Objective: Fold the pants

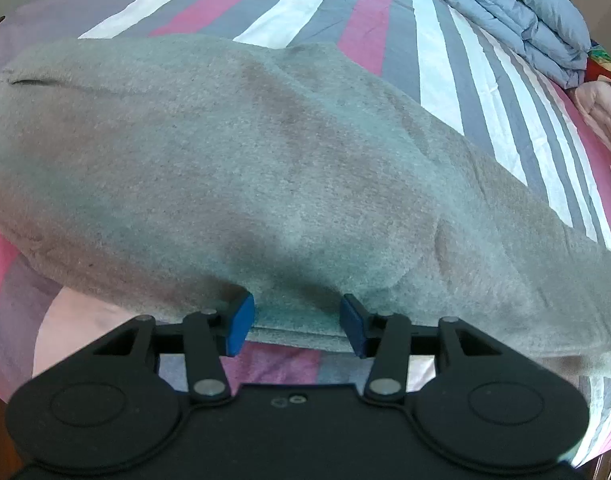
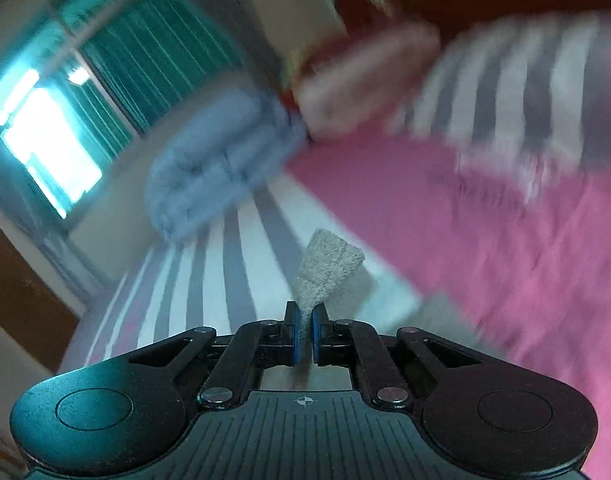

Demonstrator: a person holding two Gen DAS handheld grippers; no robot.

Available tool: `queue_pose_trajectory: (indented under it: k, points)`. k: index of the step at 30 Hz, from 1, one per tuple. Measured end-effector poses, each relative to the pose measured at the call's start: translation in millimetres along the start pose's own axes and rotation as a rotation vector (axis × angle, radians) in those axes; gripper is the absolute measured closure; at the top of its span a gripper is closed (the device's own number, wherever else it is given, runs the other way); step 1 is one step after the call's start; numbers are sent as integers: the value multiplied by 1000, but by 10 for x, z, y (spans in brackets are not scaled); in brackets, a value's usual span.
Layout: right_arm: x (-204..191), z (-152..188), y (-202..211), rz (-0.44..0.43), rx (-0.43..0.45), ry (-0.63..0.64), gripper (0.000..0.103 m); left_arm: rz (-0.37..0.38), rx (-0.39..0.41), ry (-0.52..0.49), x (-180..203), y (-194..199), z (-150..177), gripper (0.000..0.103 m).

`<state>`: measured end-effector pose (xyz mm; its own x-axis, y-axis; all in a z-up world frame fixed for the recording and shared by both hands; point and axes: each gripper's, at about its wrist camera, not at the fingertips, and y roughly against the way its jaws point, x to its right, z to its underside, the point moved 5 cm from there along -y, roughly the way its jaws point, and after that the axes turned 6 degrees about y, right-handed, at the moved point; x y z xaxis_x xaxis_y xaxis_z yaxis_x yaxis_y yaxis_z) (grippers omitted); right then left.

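the fold looks to be in mid-carry: the right gripper (image 2: 305, 334) has its jaws clenched on a bunched tuft of the grey fleece pants (image 2: 328, 264), lifted over the striped bedsheet (image 2: 209, 272). in the left view the pants (image 1: 265, 168) lie spread across the bed, thick, fuzzy and soft. the left gripper (image 1: 295, 322) sits at their near edge, jaws parted with the doubled hem between them, not pressing. next, the held end probably needs laying flat over the rest, edges matched. a folded blue quilt (image 1: 517, 20) lies beyond.
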<state>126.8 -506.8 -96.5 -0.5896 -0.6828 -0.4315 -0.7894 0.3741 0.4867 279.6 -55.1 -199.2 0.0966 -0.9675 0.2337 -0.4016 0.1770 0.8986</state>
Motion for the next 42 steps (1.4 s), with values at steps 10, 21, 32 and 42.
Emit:
queue_pose_trajectory:
  k: [10, 21, 32, 42]
  points:
    - [728, 733, -119, 150, -261, -148, 96, 0, 3, -1, 3, 15, 9, 63]
    - [950, 646, 81, 160, -247, -311, 38, -5, 10, -11, 18, 27, 18, 60]
    - [883, 428, 295, 201, -149, -332, 44, -7, 5, -9, 37, 23, 3, 56]
    - [999, 538, -120, 163, -242, -451, 73, -6, 7, -10, 43, 23, 9, 56]
